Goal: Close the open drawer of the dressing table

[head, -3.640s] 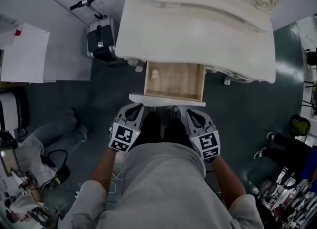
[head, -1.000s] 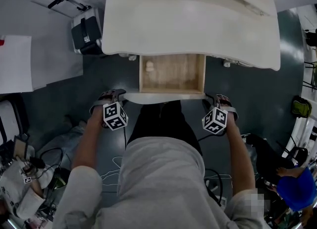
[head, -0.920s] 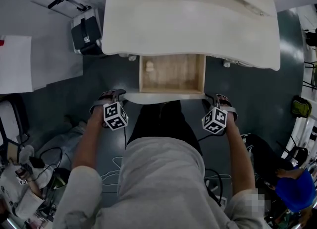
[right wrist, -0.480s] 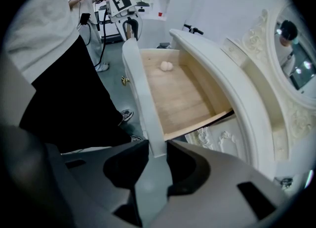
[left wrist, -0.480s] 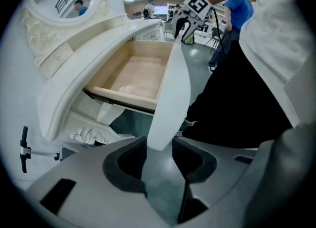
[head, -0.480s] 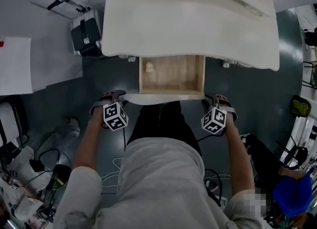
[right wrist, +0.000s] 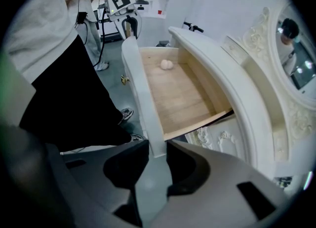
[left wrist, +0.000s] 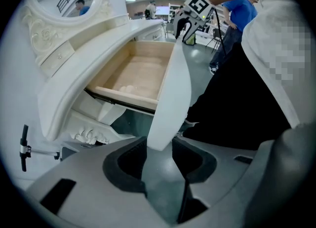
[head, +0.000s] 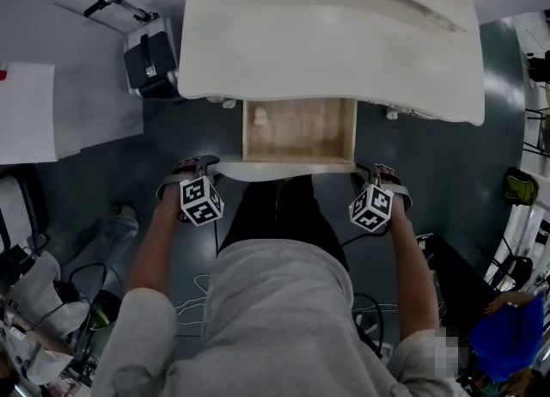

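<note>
The white dressing table [head: 326,34] has its wooden drawer [head: 301,133] pulled out toward me. A small pale lump [head: 259,117] lies in its back left corner. My left gripper [head: 196,166] sits at the left end of the white drawer front [head: 284,166], and my right gripper [head: 378,170] at the right end. In the left gripper view the front's end [left wrist: 170,89] stands between the pads of the left gripper [left wrist: 160,148], both touching it. In the right gripper view the other end [right wrist: 143,103] is pinched by the right gripper [right wrist: 157,148].
My black-trousered legs [head: 275,210] stand just before the drawer front. A black case with a handle [head: 150,56] stands left of the table and a white board [head: 26,112] further left. People and cables are on the floor at the lower left [head: 43,301] and lower right [head: 498,335].
Earlier both grippers hung close together before the drawer's middle; now they are spread to its two ends. Over the last second only the people in the background have shifted.
</note>
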